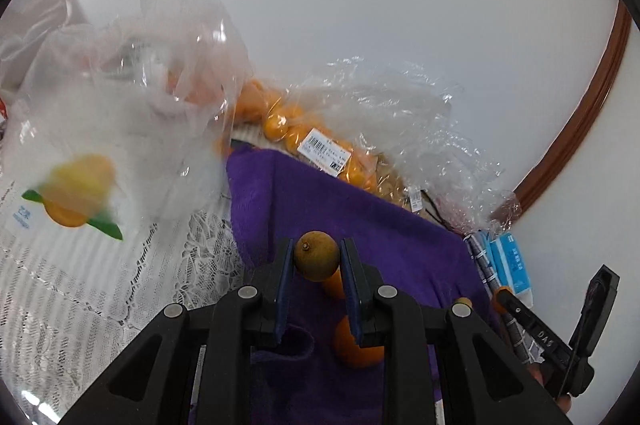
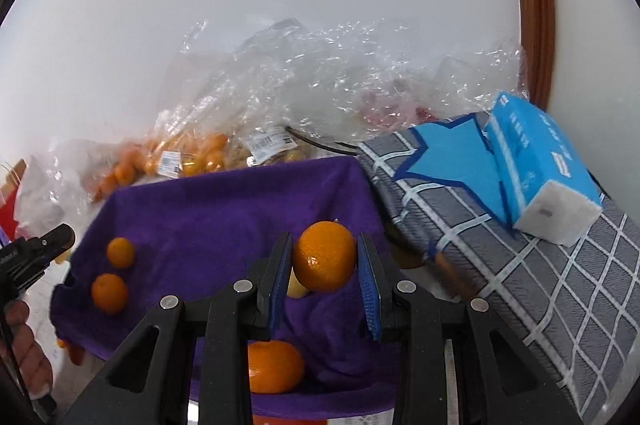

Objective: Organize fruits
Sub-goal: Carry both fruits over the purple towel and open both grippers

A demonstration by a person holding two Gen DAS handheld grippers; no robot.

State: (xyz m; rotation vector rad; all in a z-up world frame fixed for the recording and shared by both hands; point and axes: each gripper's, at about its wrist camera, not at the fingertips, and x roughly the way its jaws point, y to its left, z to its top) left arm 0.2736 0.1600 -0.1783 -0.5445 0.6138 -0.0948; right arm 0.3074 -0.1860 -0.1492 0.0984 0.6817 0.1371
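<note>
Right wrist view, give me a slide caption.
Right gripper clamps an orange above the purple cloth holding three more.

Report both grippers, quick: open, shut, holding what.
Left gripper: shut on a small brown fruit, above the purple cloth.
Right gripper: shut on an orange.

Blurred fruit print [image 1: 78, 191], orange [image 2: 274, 367] half behind gripper frame
</note>
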